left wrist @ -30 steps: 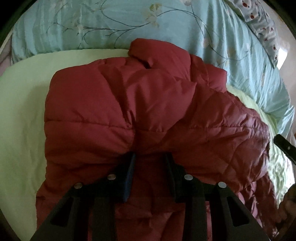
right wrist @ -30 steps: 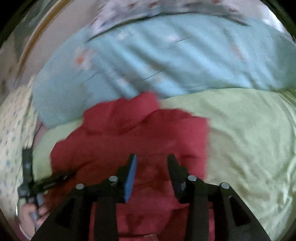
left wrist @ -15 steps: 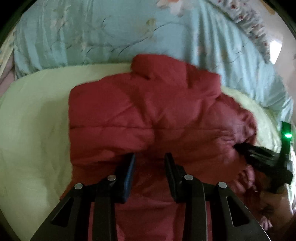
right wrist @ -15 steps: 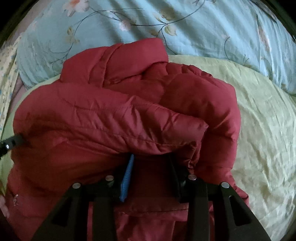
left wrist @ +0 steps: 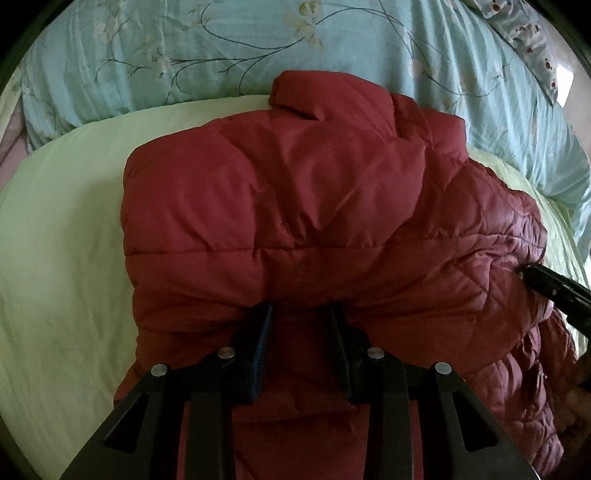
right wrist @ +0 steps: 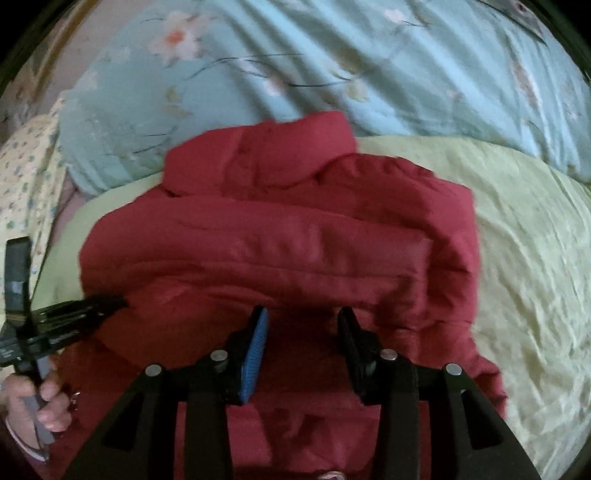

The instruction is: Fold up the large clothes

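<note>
A dark red quilted puffer jacket [left wrist: 295,206] lies on a pale green bedsheet [left wrist: 62,258], collar toward the far pillow, its lower part doubled over the upper part. My left gripper [left wrist: 301,312] stands open at the near fold, its fingertips tucked just under the raised edge. In the right wrist view the jacket [right wrist: 280,251] fills the middle; my right gripper [right wrist: 303,314] is open, fingertips at the fold's edge. Each gripper shows in the other's view: the right one [left wrist: 554,291] at the jacket's right side, the left one [right wrist: 74,314] at its left side.
A light blue floral duvet [left wrist: 258,48] lies bunched along the far side of the bed. A patterned pillow [left wrist: 528,29] sits at the far right and a yellowish floral cloth [right wrist: 22,177] at the left. Bare sheet [right wrist: 524,266] spreads right of the jacket.
The folded-over layer has settled onto the jacket. The right gripper has drawn back and its jaws stand wider; its view is blurred by motion. The left gripper has shifted slightly.
</note>
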A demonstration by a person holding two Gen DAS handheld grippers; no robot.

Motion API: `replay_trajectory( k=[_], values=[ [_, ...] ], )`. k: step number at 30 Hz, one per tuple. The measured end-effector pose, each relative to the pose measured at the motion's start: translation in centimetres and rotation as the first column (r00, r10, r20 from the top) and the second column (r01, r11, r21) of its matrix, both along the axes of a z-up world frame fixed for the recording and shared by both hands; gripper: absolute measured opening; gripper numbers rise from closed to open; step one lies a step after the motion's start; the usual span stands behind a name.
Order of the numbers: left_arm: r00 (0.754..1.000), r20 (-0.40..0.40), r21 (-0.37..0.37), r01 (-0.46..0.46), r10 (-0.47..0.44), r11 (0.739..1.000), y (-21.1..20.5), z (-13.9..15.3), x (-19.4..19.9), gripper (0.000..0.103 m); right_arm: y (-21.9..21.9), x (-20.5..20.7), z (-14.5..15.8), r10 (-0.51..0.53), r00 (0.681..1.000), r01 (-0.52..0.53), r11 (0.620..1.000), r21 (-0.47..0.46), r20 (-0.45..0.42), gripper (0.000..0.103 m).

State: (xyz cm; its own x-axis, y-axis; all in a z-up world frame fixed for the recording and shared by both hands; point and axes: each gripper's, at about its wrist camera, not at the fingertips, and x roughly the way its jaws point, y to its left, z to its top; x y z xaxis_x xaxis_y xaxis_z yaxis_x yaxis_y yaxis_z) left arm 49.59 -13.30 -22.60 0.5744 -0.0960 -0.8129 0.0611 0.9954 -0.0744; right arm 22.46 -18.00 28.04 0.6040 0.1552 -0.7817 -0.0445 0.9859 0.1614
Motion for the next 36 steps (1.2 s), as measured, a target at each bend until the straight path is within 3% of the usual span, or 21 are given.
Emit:
replay_trajectory(
  k=[3, 8, 12, 17, 21, 25, 29, 36],
  values=[
    [1.0, 0.0, -0.004, 0.012, -0.012, 1.0, 1.5, 0.1, -1.1, 0.032, 1.0, 1.2, -1.0, 0.001, 0.999, -0.003, 0.999, -0.044, -0.047, 0.037],
    [1.0, 0.03, -0.055, 0.001, 0.001, 0.998, 3.3, 1.1, -2.4, 0.031, -2.0, 1.8, -2.9, -0.103, 0.992, 0.095, 0.99, -0.103, -0.076, 0.036],
    [1.0, 0.006, -0.125, -0.027, 0.028, 0.992, 5.0, -0.5, -2.2, 0.03, -3.5, 1.8, -3.5, -0.103, 0.99, 0.102, 0.995, -0.018, -0.097, 0.037],
    [0.999, 0.02, -0.076, -0.028, 0.03, 0.997, 4.4, -1.5, -2.1, 0.03, -3.2, 2.0, -4.0, -0.091, 0.991, 0.089, 0.996, -0.028, -0.096, 0.037],
    [0.999, 0.019, -0.098, -0.024, 0.026, 0.995, 5.2, -0.5, -3.1, 0.03, -3.2, 2.1, -4.2, -0.088, 0.992, 0.086, 0.996, -0.028, -0.093, 0.037],
    [1.0, 0.011, -0.149, -0.027, 0.029, 0.988, 6.5, 1.2, -4.9, 0.03, -3.5, 1.8, -3.6, -0.087, 0.992, 0.088, 0.996, 0.002, -0.094, 0.04],
    [0.999, 0.018, -0.136, -0.037, 0.04, 0.99, 7.3, 3.1, -7.8, 0.034, -4.0, -0.5, -0.9, -0.089, 0.993, 0.094, 0.993, 0.075, -0.075, 0.043],
    [0.997, 0.042, -0.126, -0.052, 0.057, 0.991, 8.3, 5.9, -15.5, 0.035, -3.9, -5.8, 1.8, -0.062, 0.996, 0.068, 0.991, 0.115, -0.06, 0.052]
  ],
)
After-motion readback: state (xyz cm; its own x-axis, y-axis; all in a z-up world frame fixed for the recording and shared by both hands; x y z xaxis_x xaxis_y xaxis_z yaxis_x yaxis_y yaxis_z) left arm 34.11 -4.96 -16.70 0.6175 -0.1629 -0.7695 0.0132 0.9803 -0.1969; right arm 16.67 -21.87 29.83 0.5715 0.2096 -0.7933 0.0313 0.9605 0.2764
